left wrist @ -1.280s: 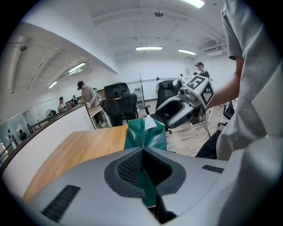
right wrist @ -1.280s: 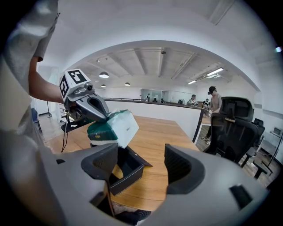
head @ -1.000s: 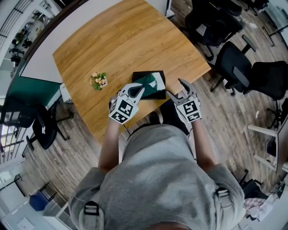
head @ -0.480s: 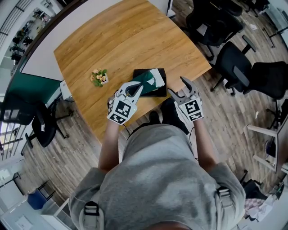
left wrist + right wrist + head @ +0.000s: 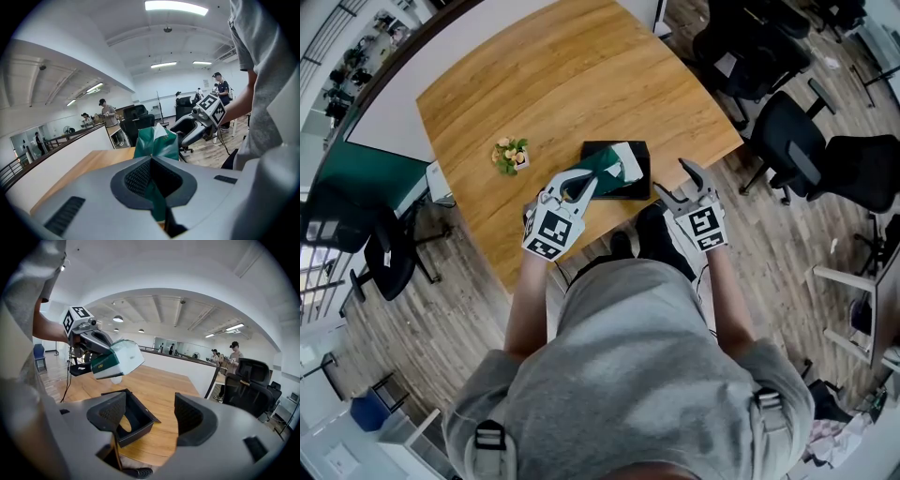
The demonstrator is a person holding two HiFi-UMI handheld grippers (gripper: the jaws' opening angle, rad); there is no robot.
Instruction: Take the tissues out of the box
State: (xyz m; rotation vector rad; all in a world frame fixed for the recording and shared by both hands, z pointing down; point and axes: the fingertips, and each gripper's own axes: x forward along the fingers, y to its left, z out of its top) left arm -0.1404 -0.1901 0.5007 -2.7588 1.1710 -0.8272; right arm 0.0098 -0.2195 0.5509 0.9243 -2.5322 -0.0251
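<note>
My left gripper [image 5: 585, 186] is shut on a corner of a green and white soft tissue pack [image 5: 617, 169]. In the right gripper view the pack [image 5: 115, 359] hangs tilted in the air, above and to the left of the black box [image 5: 127, 420], with the left gripper [image 5: 89, 339] behind it. The box stands open near the table's front edge, and the part of its inside that shows is bare. In the left gripper view the pack [image 5: 157, 142] sticks out past the shut jaws. My right gripper [image 5: 673, 183] is open and holds nothing, just right of the box [image 5: 636, 190].
A small pot of flowers [image 5: 508, 155] stands on the wooden table [image 5: 553, 84] left of the box. Black office chairs [image 5: 797, 141] stand on the floor to the right. The table's front edge runs just under both grippers. People stand far off in the room.
</note>
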